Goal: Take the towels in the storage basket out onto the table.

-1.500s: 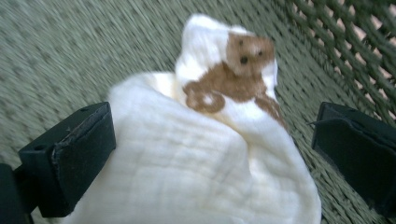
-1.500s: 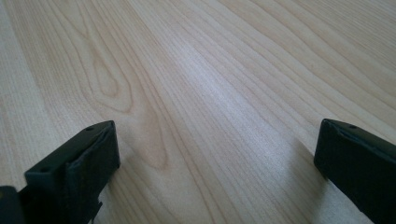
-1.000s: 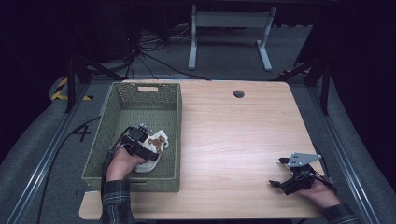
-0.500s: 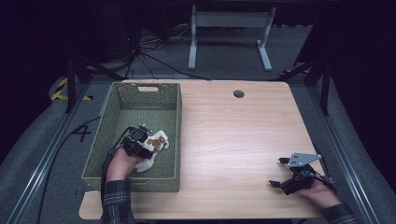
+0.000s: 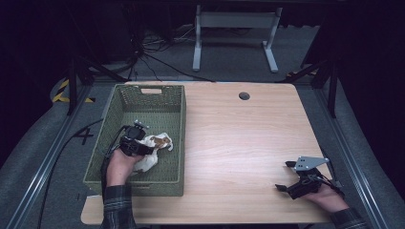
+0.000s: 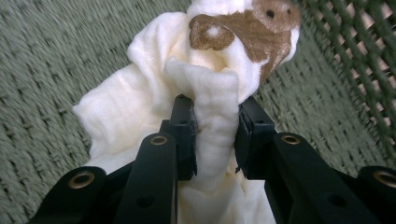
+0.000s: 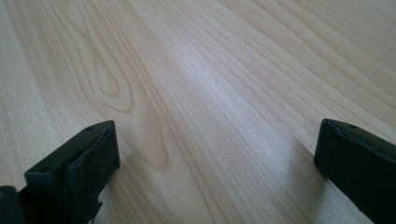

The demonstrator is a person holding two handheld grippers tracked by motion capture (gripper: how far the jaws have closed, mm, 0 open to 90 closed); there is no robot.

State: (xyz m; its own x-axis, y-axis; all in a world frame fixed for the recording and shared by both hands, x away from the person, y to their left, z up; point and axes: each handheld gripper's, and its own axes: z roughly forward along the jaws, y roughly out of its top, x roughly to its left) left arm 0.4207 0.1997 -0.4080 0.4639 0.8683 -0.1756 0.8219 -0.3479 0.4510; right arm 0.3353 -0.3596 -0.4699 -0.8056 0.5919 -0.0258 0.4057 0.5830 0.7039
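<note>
From the high view, the left tool [image 5: 143,143] reaches into the green basket [image 5: 174,119] on the table [image 5: 248,143], where the cream cloth [image 5: 155,145] lies, probably to lift it out. In the left gripper view its jaws have just been closing and now pinch a fold of this cloth [image 6: 212,107] (brown print on top). In the right gripper view the right tool [image 7: 215,163] rests wide open and idle.

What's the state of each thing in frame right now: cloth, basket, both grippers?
Cloth: cream with a brown print, bunched, a fold pinched by the left gripper, inside the basket.
Basket: green woven, upright on the table's left side, holding the cloth.
Left gripper: jaws have just been closing, now clamped on the cloth fold.
Right gripper: jaws wide apart, nothing between them, low over the table.
</note>
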